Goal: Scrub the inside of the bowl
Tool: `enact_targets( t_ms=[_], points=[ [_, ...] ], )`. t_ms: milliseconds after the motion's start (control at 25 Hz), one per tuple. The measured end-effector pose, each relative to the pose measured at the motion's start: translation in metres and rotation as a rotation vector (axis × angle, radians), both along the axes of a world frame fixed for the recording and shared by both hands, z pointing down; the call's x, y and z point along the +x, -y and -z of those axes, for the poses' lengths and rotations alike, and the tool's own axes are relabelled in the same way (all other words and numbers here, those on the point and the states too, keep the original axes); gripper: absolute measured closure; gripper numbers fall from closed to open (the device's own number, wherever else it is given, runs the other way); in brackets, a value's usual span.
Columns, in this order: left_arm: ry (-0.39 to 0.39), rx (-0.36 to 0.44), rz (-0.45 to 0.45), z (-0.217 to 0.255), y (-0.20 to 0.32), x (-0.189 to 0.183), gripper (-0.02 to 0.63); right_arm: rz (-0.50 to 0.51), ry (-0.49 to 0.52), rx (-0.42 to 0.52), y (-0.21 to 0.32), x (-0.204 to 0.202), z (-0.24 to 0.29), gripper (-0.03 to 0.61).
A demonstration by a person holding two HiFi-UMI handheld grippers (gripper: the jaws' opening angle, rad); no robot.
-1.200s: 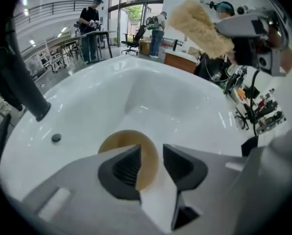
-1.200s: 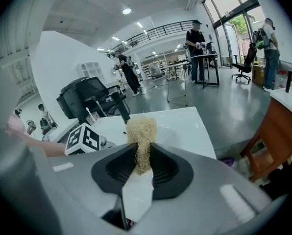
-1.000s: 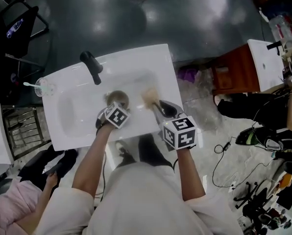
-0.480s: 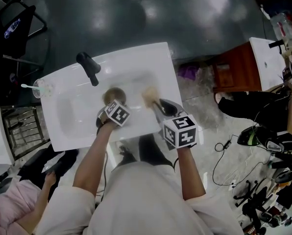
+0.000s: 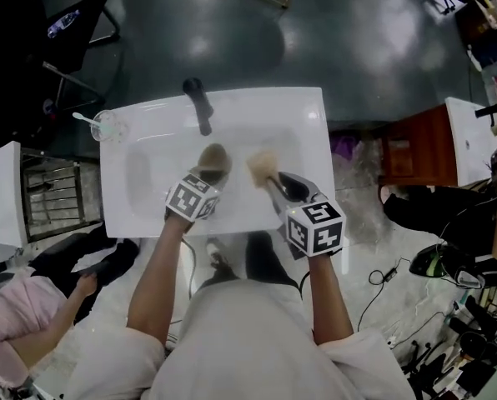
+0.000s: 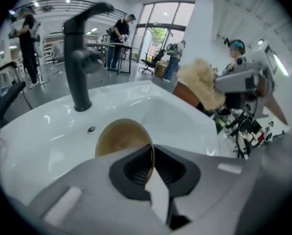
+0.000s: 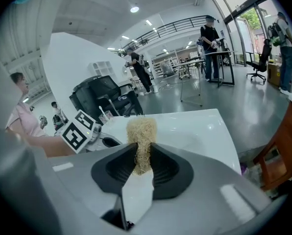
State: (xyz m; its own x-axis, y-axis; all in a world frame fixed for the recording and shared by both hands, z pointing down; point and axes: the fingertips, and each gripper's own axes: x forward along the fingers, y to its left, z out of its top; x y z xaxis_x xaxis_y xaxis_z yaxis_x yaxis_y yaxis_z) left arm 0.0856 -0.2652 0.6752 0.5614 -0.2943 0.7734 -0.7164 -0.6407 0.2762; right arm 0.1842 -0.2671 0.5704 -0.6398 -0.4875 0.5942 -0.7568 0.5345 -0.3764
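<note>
White sink (image 5: 308, 117), black faucet (image 5: 198, 102) at its far edge, brown bowl (image 6: 117, 137) tilted over the basin's middle, rim pinched in the left gripper (image 6: 152, 155), whose jaws have just been closing, right gripper (image 7: 142, 156) clamped on a pale fibre scrubber (image 7: 141, 130) beside the bowl

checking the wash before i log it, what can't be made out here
Bowl near side: left gripper view, behind the left tool, whose jaws have just been closing on its rim.
Whether it is dirty: head view, too small.
Scrubber base: right gripper view, inside right tool.
</note>
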Motion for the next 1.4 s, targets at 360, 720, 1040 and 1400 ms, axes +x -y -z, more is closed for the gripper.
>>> enact_targets(
  t_ms=[360, 720, 1040, 1400],
  points=[
    [-0.314, 0.232, -0.019, 0.115, -0.068, -0.063, 0.598, 0.177, 0.034, 0.093, -0.032, -0.108, 0.051, 0.488],
    [-0.446, 0.326, 0.078, 0.156, -0.144, -0.118, 0.598, 0.386, 0.009, 0.158, -0.101, -0.193, 0.082, 0.488],
    [-0.464, 0.408, 0.095, 0.186, -0.219, -0.174, 0.599, 0.554, 0.02, 0.2, -0.156, -0.258, 0.109, 0.486],
    [-0.484, 0.472, 0.001, 0.214, -0.306, -0.212, 0.598, 0.787, -0.053, 0.254, -0.204, -0.312, 0.121, 0.486]
  ],
)
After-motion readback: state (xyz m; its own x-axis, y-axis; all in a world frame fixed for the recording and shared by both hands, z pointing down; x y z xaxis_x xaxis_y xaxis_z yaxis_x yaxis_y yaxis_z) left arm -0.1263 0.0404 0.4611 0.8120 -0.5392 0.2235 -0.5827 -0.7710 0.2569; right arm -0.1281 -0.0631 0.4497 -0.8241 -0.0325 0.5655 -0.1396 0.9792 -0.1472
